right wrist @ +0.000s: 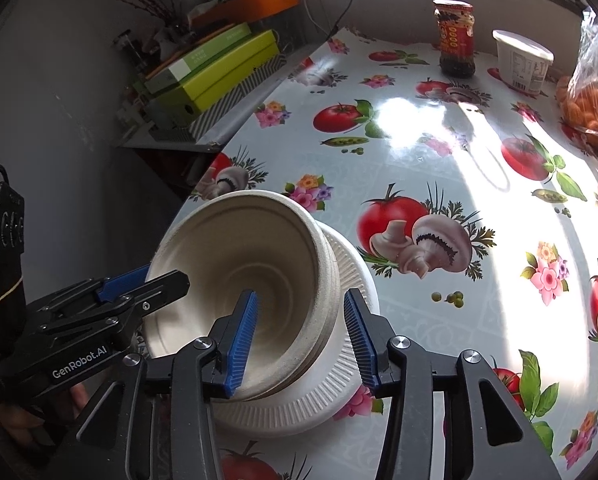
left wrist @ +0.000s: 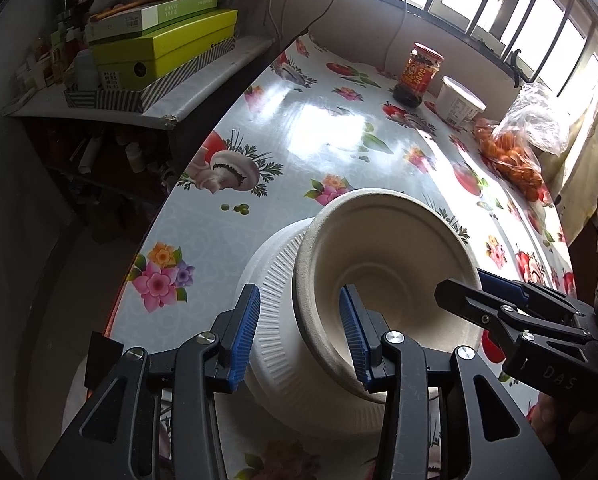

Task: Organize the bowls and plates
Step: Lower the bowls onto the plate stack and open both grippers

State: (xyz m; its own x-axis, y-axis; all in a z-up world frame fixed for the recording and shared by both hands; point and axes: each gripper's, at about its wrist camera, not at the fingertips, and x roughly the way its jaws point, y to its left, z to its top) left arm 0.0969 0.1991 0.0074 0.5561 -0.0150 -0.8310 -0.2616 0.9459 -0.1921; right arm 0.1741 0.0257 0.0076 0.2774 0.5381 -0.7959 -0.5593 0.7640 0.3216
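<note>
Left wrist view | bowls (left wrist: 379,280) stacked on ribbed plate (left wrist: 271,280), bench (left wrist: 319,140) near edge | left gripper (left wrist: 299,336) parted, astride bowl rim, pads clear | right gripper (right wrist: 301,336) likewise

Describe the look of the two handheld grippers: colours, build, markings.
Both are black, skeletal linkage frames with silver pivot screws and ribbed blue pads on the fingers. The left gripper bears white "GenRobot.AI" lettering, with a black box bound by a rubber band behind it. The right gripper shows embossed "DAS" on its body.
</note>
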